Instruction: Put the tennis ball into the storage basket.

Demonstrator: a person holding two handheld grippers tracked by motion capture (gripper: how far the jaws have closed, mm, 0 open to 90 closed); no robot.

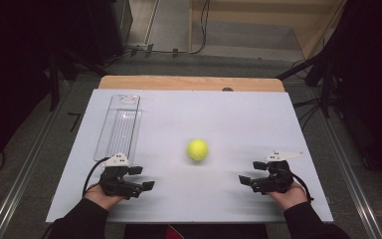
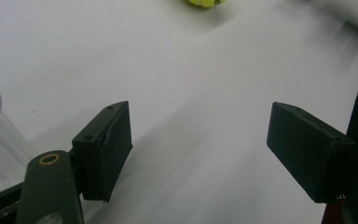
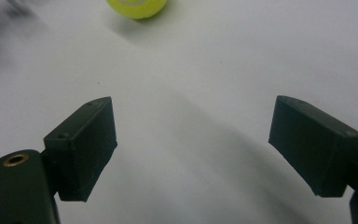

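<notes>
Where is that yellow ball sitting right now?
In the high view the tennis ball lies near the middle of the white table, apart from both grippers, right of the clear plastic container.

A white sheet covers the wooden worktop. Grey floor with metal rails flanks it; pale steps rise beyond, with dark equipment and cables in dim light.
</notes>
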